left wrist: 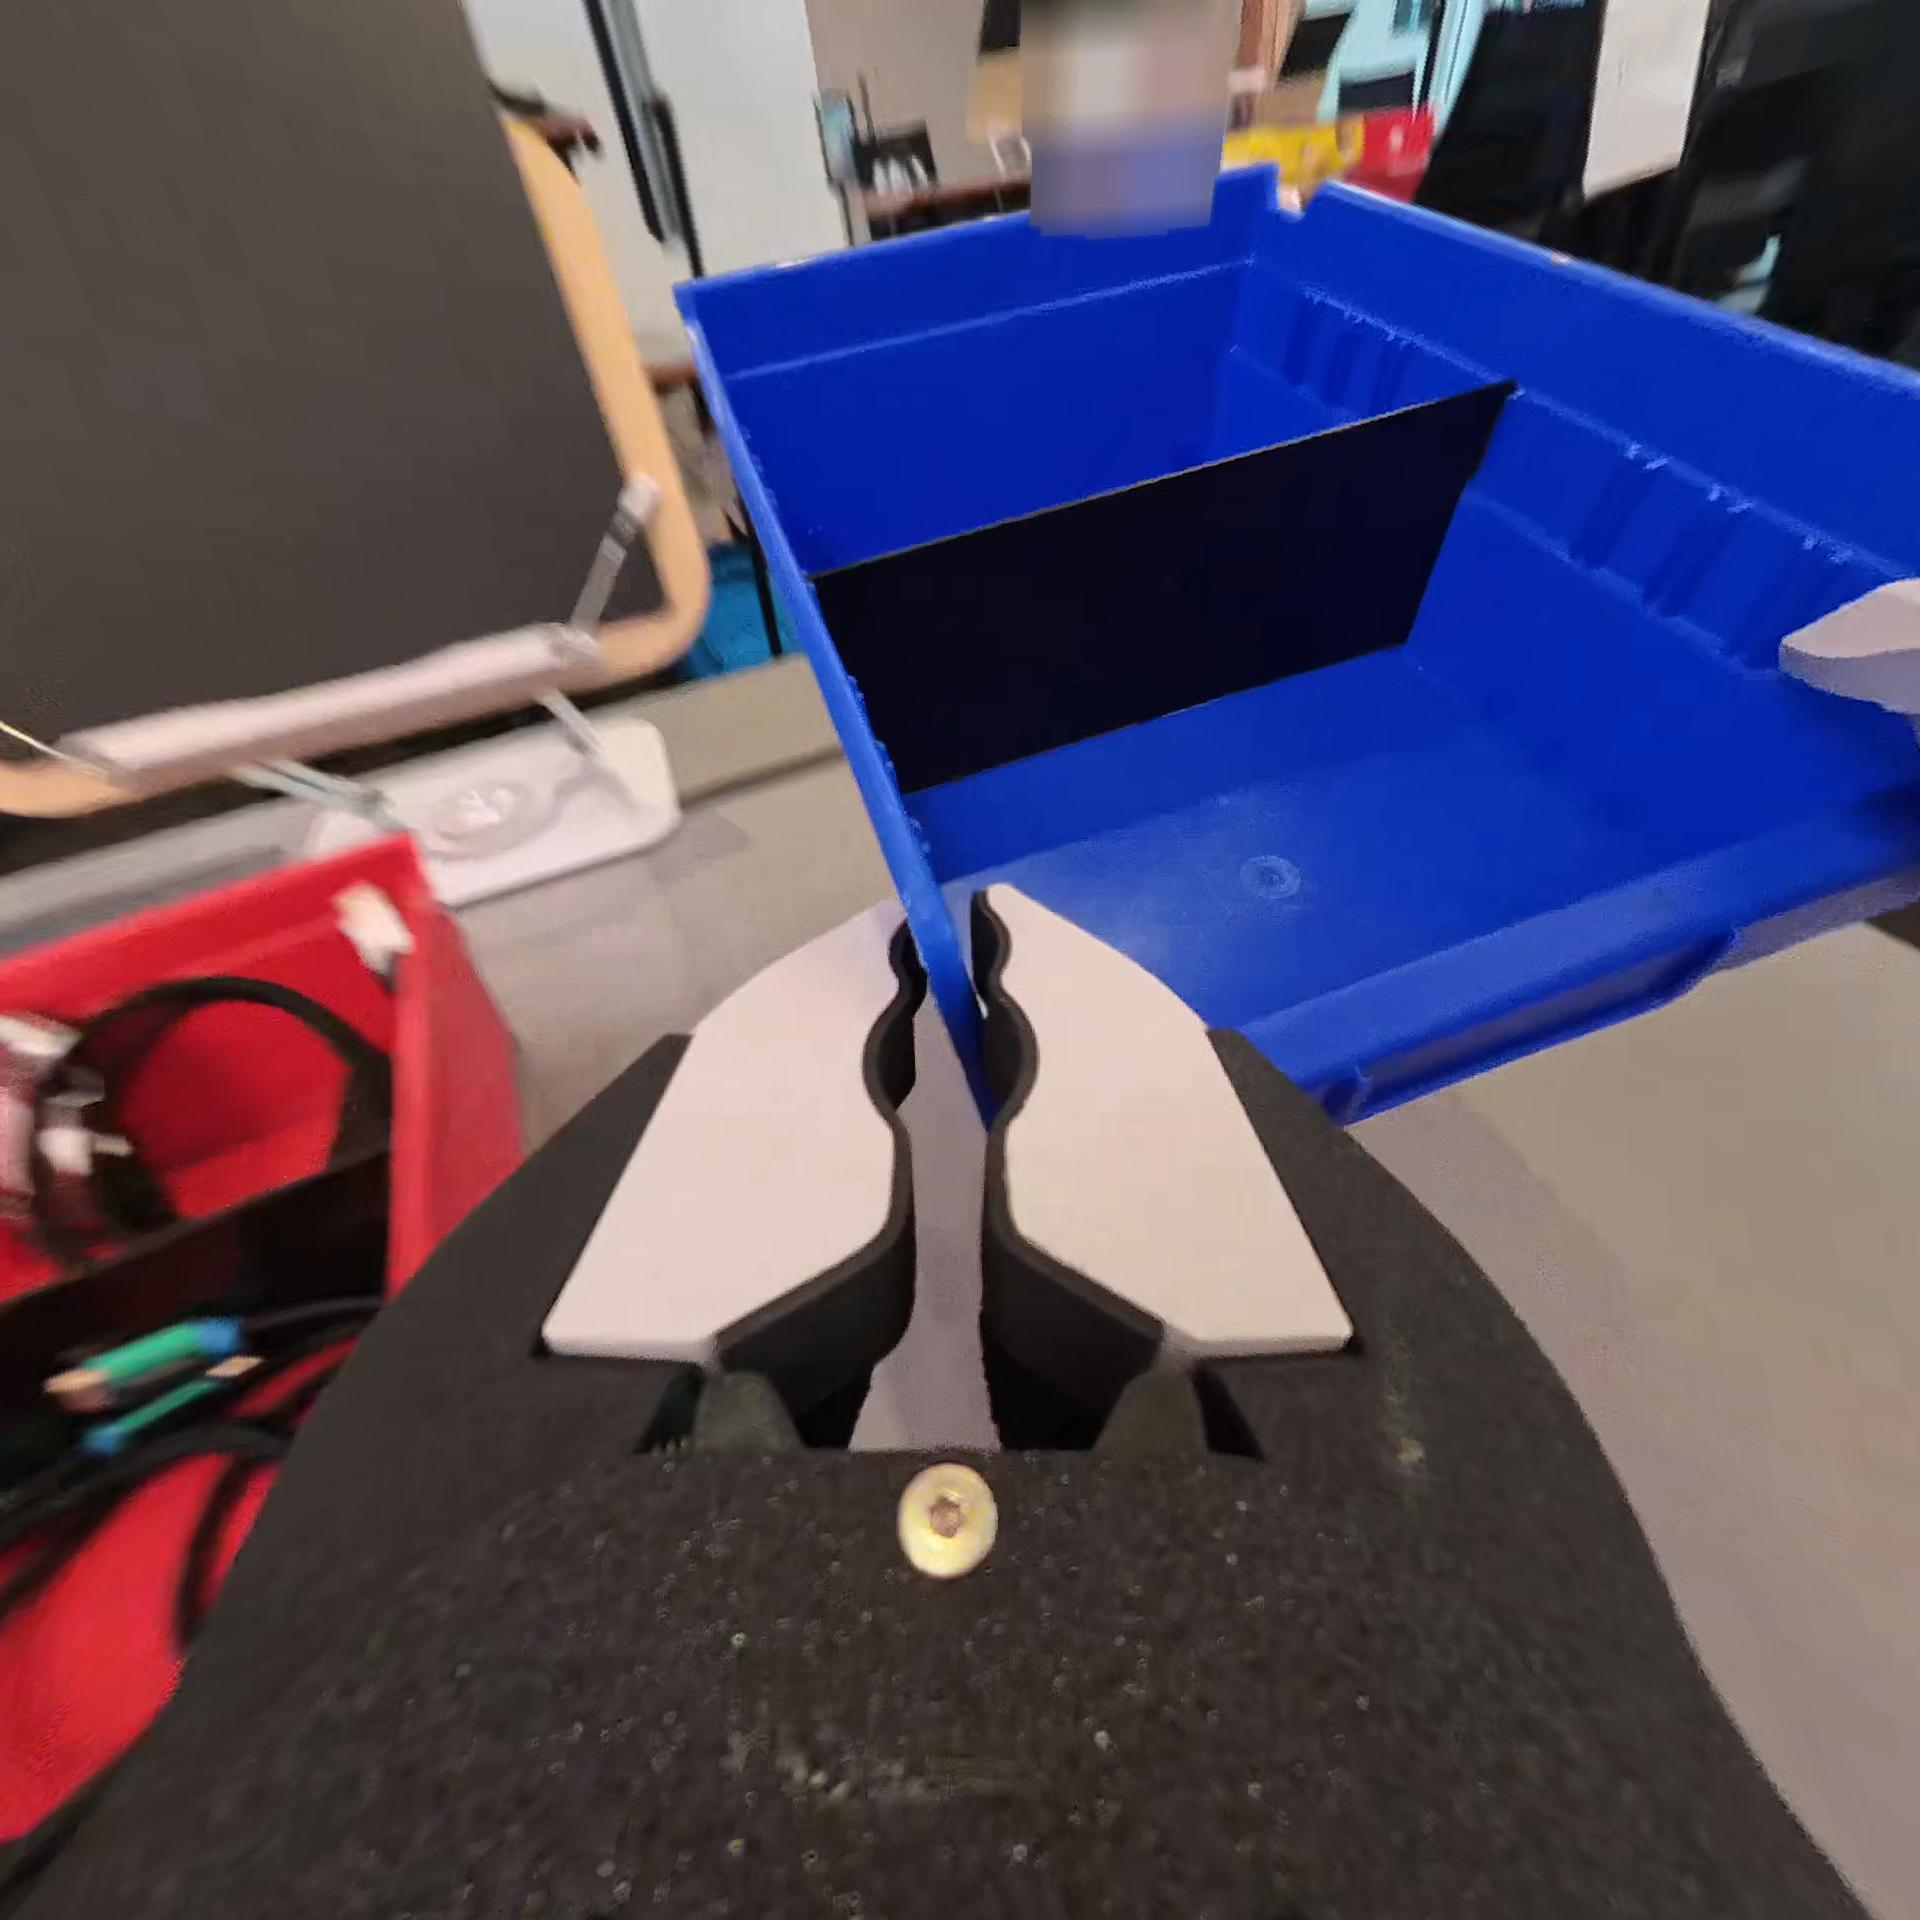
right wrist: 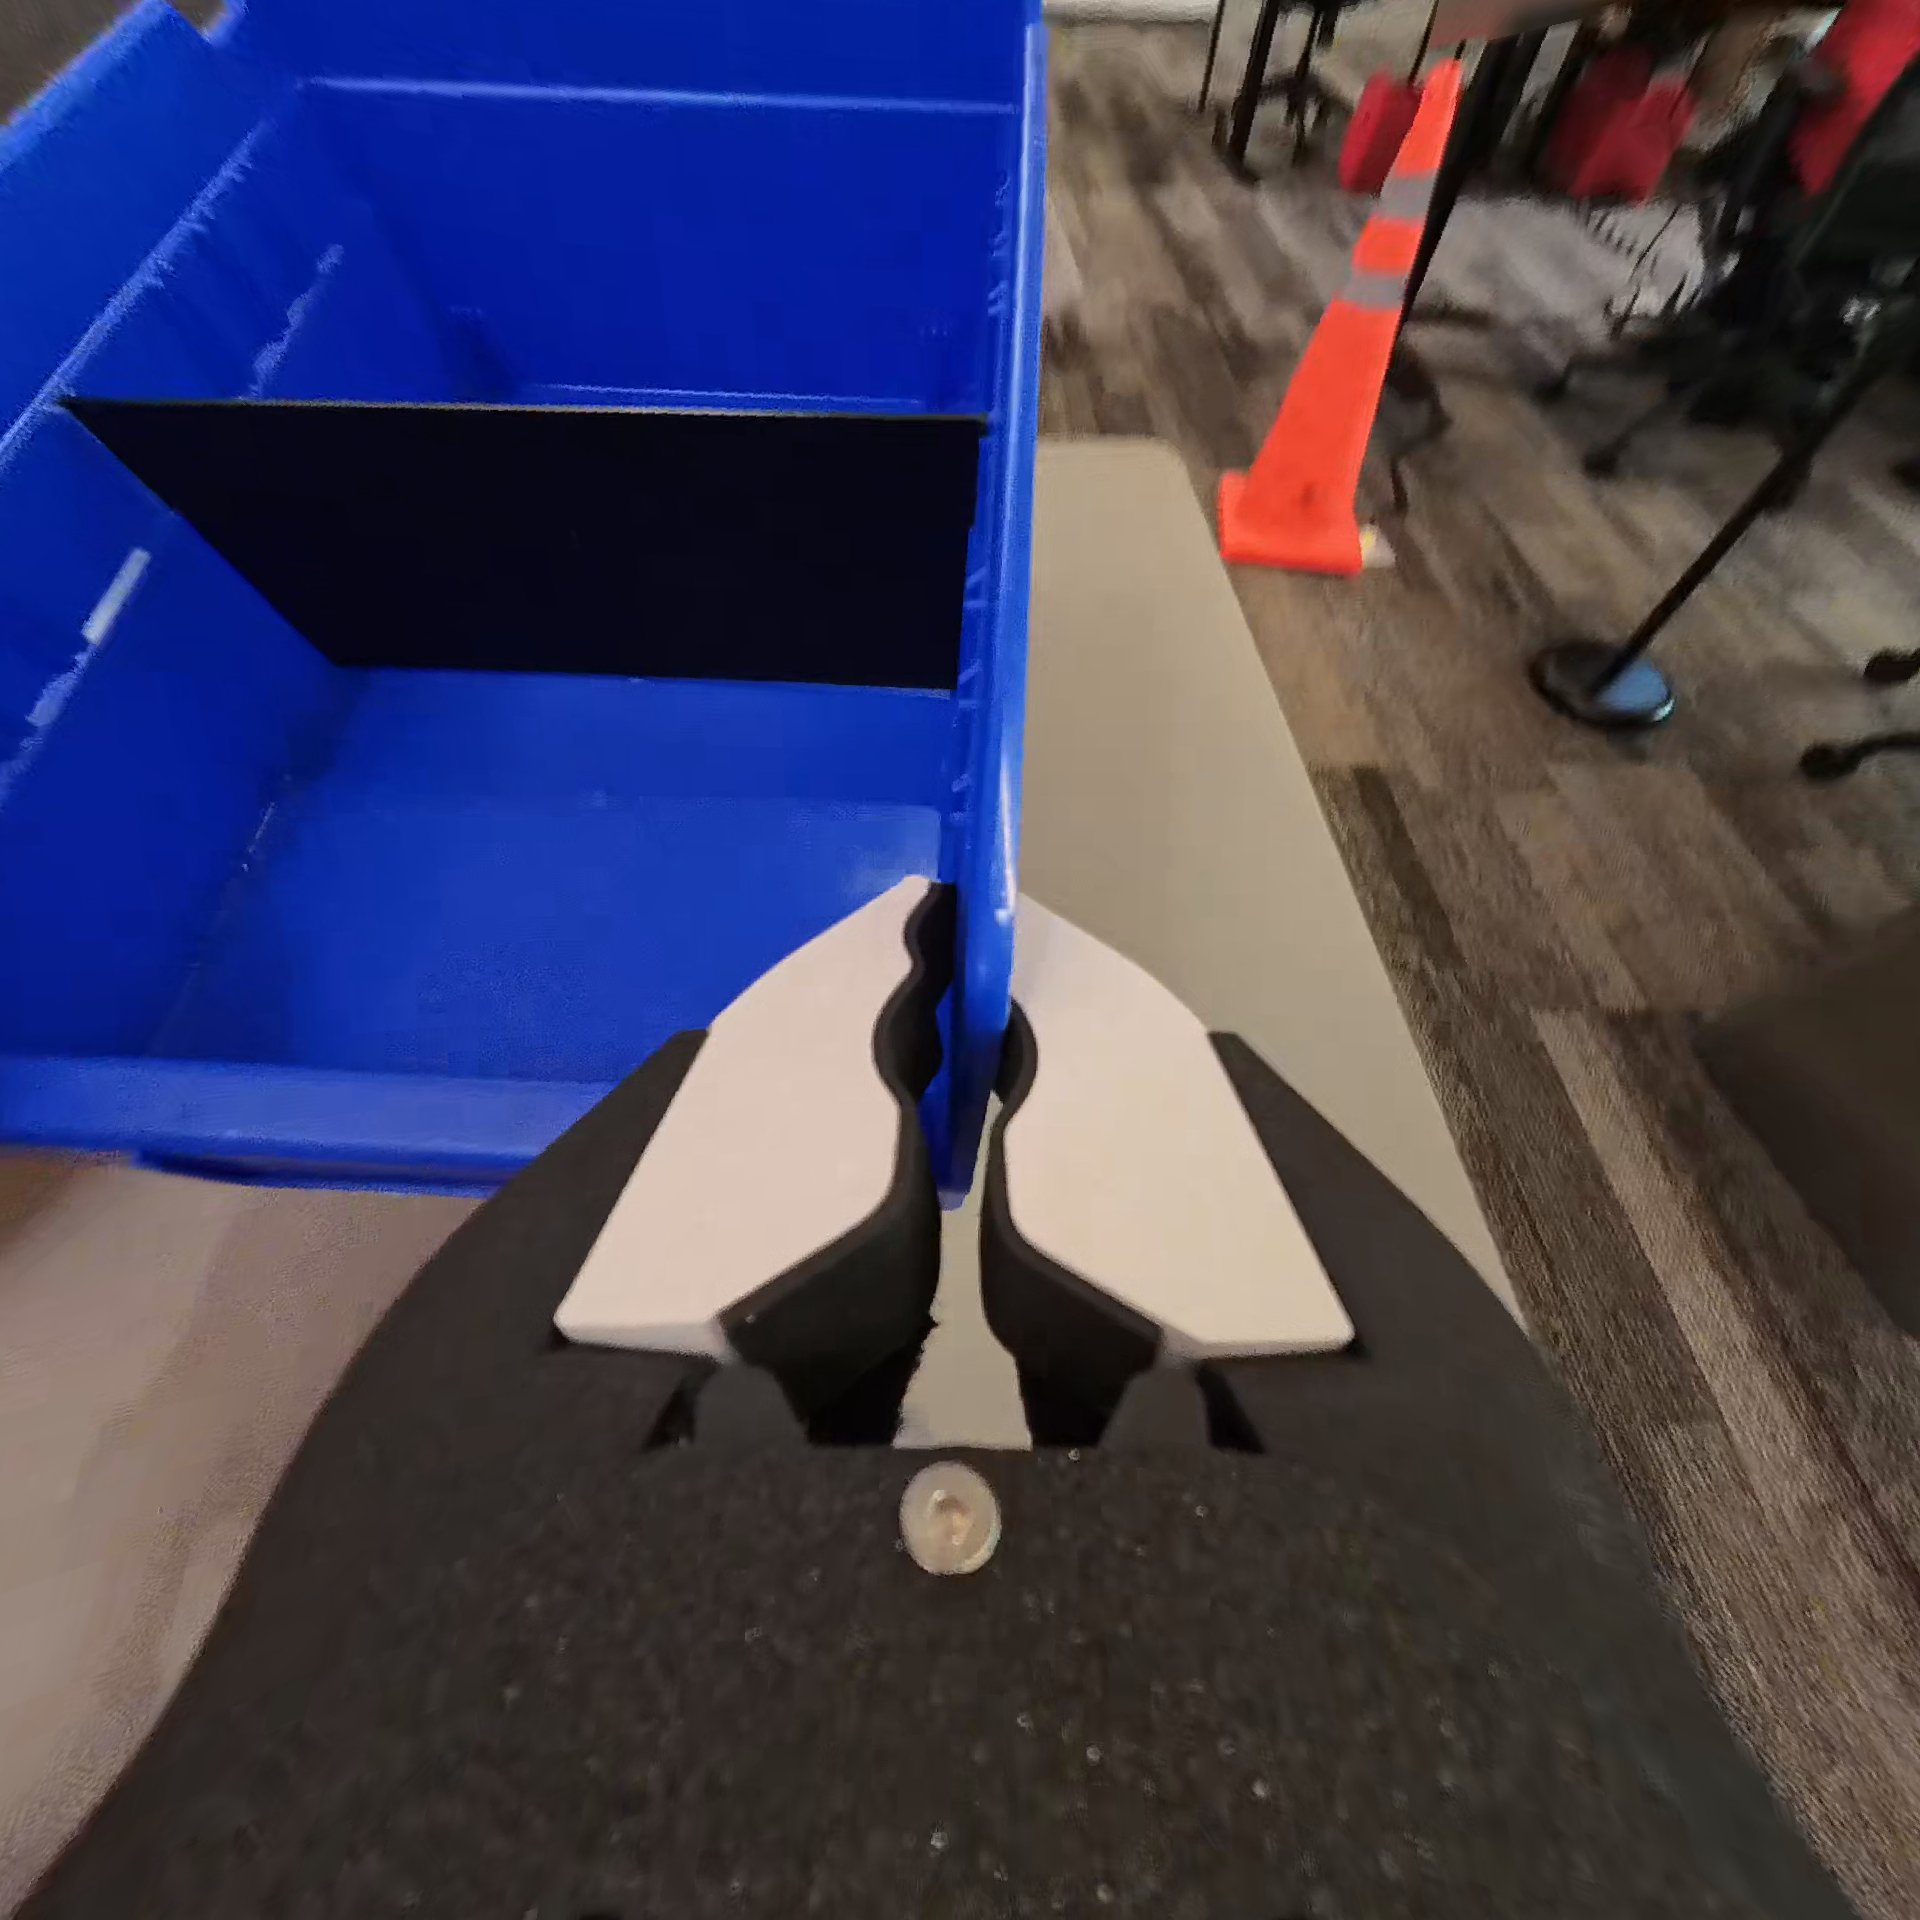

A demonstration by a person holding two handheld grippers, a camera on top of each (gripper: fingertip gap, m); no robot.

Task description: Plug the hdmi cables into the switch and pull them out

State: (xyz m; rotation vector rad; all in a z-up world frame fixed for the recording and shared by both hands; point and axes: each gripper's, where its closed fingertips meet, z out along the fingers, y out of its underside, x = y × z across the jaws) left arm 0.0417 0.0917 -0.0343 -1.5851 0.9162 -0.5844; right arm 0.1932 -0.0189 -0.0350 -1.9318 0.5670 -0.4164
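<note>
A blue plastic bin (left wrist: 1351, 748) with a black divider (left wrist: 1143, 592) is held up, tilted, above the grey table. My left gripper (left wrist: 951, 940) is shut on the bin's left wall. My right gripper (right wrist: 971, 925) is shut on the bin's right wall (right wrist: 987, 727); one of its fingers shows at the right edge of the left wrist view (left wrist: 1860, 649). The bin's two compartments look empty. A red bin (left wrist: 208, 1143) at the left holds black cables with coloured plugs (left wrist: 156, 1371). I see no switch.
The grey table (left wrist: 1610, 1299) lies under the blue bin. A white stand with a silver bar (left wrist: 499, 779) sits at the table's back. An orange cone (right wrist: 1340, 343) and chair legs stand on the floor to the right of the table's edge.
</note>
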